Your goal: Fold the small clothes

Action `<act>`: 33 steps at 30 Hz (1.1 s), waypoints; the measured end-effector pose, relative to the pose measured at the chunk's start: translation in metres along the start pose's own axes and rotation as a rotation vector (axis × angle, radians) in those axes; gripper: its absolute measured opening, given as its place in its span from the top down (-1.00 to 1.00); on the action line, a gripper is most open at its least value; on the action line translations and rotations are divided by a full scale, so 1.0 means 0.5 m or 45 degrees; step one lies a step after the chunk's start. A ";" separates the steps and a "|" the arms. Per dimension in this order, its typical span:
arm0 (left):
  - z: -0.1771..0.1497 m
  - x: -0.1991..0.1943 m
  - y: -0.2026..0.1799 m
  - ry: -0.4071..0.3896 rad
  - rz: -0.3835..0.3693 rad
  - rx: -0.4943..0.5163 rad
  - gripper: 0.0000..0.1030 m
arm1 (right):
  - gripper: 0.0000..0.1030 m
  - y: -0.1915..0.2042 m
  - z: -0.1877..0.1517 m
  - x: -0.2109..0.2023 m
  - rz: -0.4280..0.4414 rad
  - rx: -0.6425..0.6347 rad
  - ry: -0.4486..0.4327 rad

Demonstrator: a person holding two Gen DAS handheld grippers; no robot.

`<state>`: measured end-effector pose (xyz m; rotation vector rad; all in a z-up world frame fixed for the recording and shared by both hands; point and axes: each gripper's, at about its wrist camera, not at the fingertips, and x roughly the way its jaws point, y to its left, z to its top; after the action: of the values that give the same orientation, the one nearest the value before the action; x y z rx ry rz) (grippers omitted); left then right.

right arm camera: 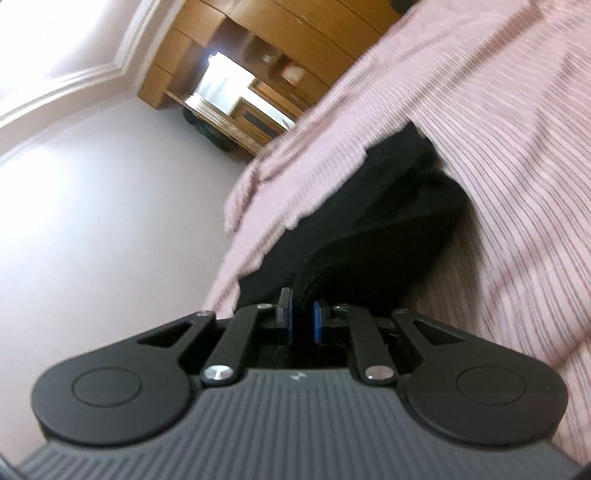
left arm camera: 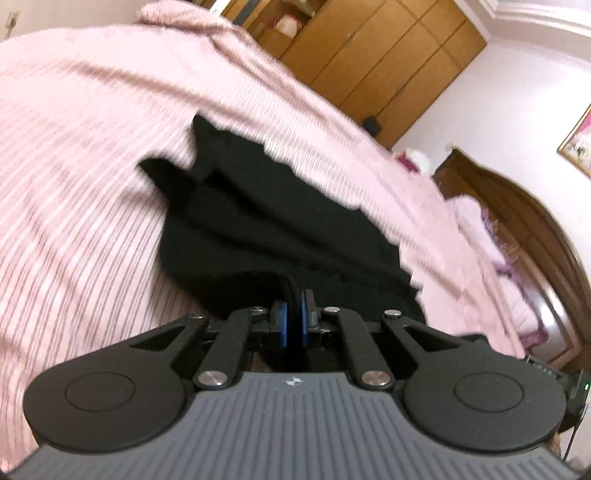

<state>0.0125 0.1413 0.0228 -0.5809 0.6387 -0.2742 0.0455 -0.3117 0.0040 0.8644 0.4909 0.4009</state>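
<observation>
A black garment [left arm camera: 280, 221] lies on the pink striped bedspread [left arm camera: 92, 166].

Bed [left arm camera: 74, 155] with pink striped cover fills left wrist view from 9 to 12 o'clock. Wooden wardrobe [left arm camera: 388, 59] at 1 o'clock, open shelf niche at its left end. Dark carved headboard [left arm camera: 524, 221] at 3 o'clock. Pale walls [left arm camera: 517, 92], white cornice [left arm camera: 535, 14], framed picture [left arm camera: 578, 142] at right edge. Right wrist view: wooden cabinet [right arm camera: 266, 33] at 12 o'clock, bright light patch inside.

We see a black garment [left arm camera: 280, 229], rumpled into soft folds, its near edge lifted, the rest lying on the pink striped bed [left arm camera: 74, 184].
</observation>
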 end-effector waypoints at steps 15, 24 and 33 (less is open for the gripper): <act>0.257 0.220 -0.097 -0.259 0.180 0.077 0.85 | 0.75 -0.004 0.191 0.211 0.048 0.014 -0.197; 0.328 0.408 -0.049 -0.210 0.339 0.079 0.85 | 0.75 -0.076 0.264 0.376 -0.062 0.020 -0.209; 0.289 0.544 0.036 -0.062 0.487 0.154 0.83 | 0.70 -0.179 0.234 0.496 -0.300 -0.064 -0.093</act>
<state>0.3151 0.1051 -0.0241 -0.3389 0.6674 0.0601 0.3257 -0.3075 -0.0638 0.7599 0.5069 0.1645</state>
